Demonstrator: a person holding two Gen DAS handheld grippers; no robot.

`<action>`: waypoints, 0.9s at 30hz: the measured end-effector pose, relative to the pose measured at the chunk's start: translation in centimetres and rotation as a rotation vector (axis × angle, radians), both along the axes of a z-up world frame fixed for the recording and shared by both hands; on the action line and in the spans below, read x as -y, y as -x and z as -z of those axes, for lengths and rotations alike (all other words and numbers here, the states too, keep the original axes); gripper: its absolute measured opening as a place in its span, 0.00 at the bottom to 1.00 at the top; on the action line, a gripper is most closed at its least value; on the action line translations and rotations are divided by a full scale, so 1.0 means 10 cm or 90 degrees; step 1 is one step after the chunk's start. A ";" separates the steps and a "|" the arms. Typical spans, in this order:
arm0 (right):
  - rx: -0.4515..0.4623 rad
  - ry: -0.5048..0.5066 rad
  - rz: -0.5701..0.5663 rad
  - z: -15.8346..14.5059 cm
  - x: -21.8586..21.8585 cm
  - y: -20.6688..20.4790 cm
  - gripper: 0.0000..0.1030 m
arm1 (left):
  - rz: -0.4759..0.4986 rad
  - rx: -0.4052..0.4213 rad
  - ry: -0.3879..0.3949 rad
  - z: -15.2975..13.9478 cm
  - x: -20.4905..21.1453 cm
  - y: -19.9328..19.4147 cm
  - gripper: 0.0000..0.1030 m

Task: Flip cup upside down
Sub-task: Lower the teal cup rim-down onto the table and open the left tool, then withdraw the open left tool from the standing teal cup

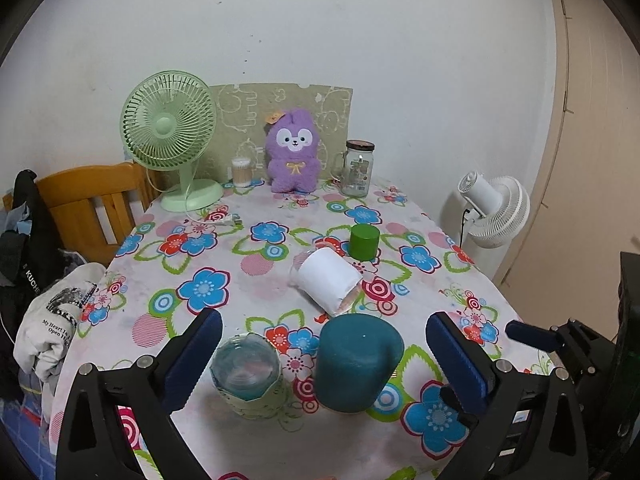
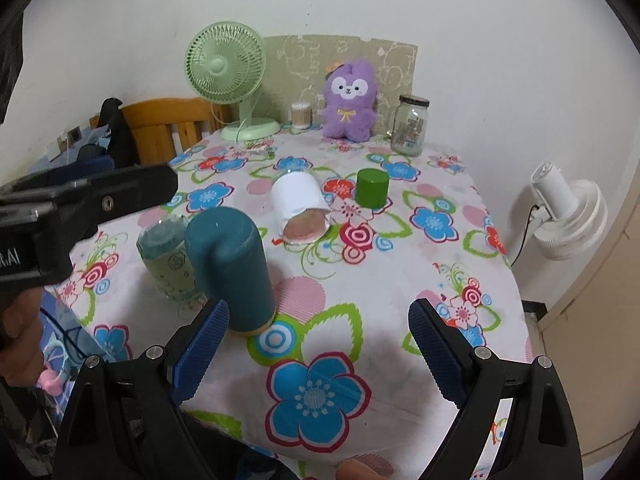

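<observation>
You've got a floral tablecloth (image 1: 248, 280): blue, red, pink, green on white. Teal cup (image 1: 356, 364), white cup (image 1: 330, 280), small green cup (image 1: 364, 241), pale-green patterned glass (image 1: 248, 376). Purple plush (image 1: 294, 152), mint fan (image 1: 170, 128), blue gripper pads (image 1: 192, 364).

Both views are evenly lit and pretty sharp, soft indoor light with faint shadows on the tabletop (image 2: 400, 280), heavy fisheye bending and black vignette in the corners.

A plain white wall (image 1: 320, 20) rises behind my table (image 1: 260, 280), which wears a flowered cloth. A wooden chair (image 1: 92, 200) stands at its left, a white floor fan (image 1: 496, 208) at its right, and a beige door (image 1: 592, 120) beyond that.
</observation>
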State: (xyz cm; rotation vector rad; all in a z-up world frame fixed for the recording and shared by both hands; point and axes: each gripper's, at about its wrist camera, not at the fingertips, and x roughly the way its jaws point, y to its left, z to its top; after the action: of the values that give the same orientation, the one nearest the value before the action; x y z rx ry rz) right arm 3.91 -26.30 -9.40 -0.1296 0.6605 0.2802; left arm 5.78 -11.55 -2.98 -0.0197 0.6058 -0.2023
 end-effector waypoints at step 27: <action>0.075 0.002 -0.002 -0.42 -0.37 0.09 0.98 | 0.011 0.021 0.040 -0.03 -0.47 0.08 1.00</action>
State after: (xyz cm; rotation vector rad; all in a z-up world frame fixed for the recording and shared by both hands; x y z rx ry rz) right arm 3.03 -22.61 -5.22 -0.1490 0.5445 0.2727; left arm 5.03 -6.81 -2.65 -0.0718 0.5672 -0.2374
